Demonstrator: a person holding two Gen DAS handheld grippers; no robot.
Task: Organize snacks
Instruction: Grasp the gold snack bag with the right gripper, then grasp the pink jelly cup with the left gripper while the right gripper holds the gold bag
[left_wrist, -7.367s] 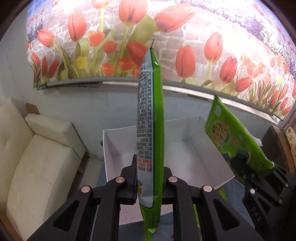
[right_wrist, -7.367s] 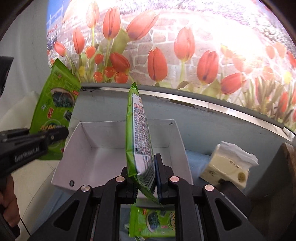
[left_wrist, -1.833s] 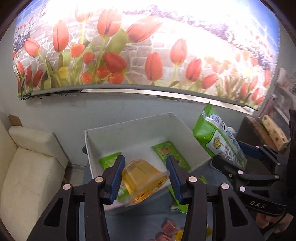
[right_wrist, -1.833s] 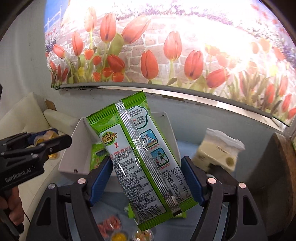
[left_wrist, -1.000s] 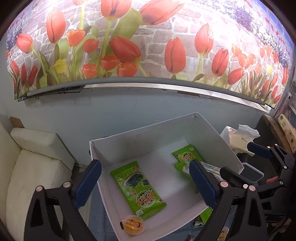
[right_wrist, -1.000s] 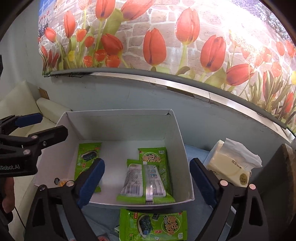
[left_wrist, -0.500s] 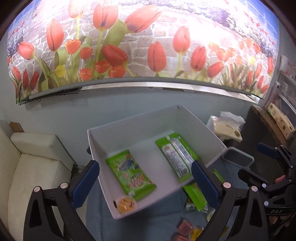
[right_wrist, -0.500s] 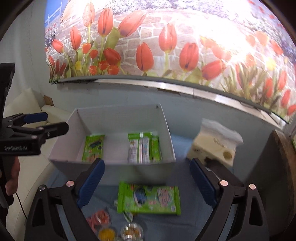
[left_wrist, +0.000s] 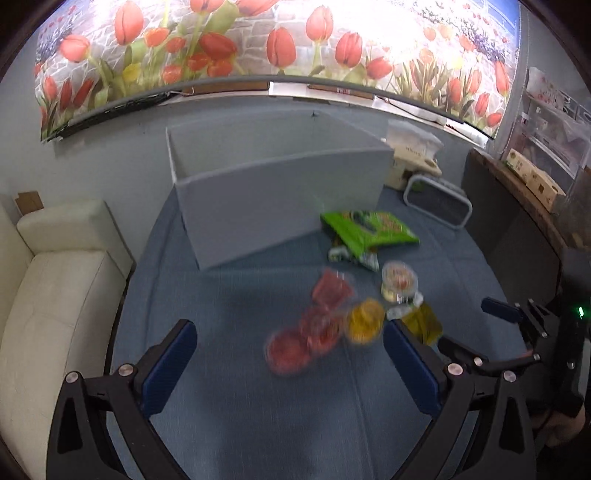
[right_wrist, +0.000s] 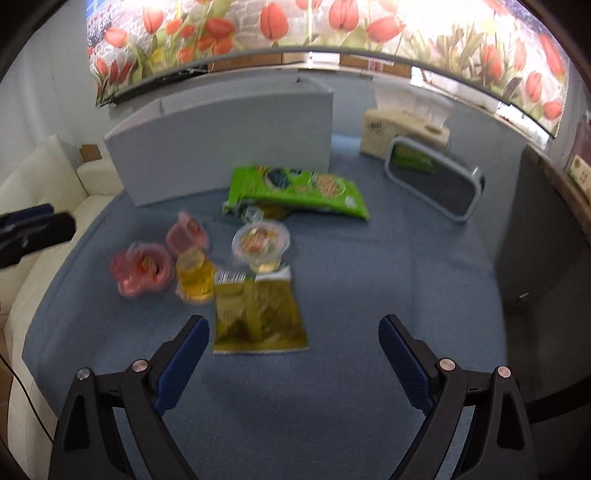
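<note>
A white box (left_wrist: 280, 206) (right_wrist: 229, 136) stands at the back of the blue table; its inside is hidden from here. In front of it lie a green snack bag (left_wrist: 369, 230) (right_wrist: 295, 192), a yellow-green packet (right_wrist: 258, 314) (left_wrist: 423, 323), red jelly cups (left_wrist: 306, 336) (right_wrist: 142, 271), a yellow cup (left_wrist: 364, 319) (right_wrist: 194, 277) and a clear cup (left_wrist: 399, 280) (right_wrist: 260, 240). My left gripper (left_wrist: 290, 363) is open and empty above the red cups. My right gripper (right_wrist: 291, 354) is open and empty over the packet.
A tissue box (right_wrist: 402, 129) (left_wrist: 410, 155) and a grey-rimmed tray (right_wrist: 432, 181) (left_wrist: 437, 201) sit at the back right. A cream sofa (left_wrist: 48, 295) lies left of the table. A dark cabinet (right_wrist: 546, 251) stands at the right.
Both grippers let their snacks go into the box, opened, then pulled back and tilted down. The loose snacks on the table now fill the views; the box's inside has dropped from sight.
</note>
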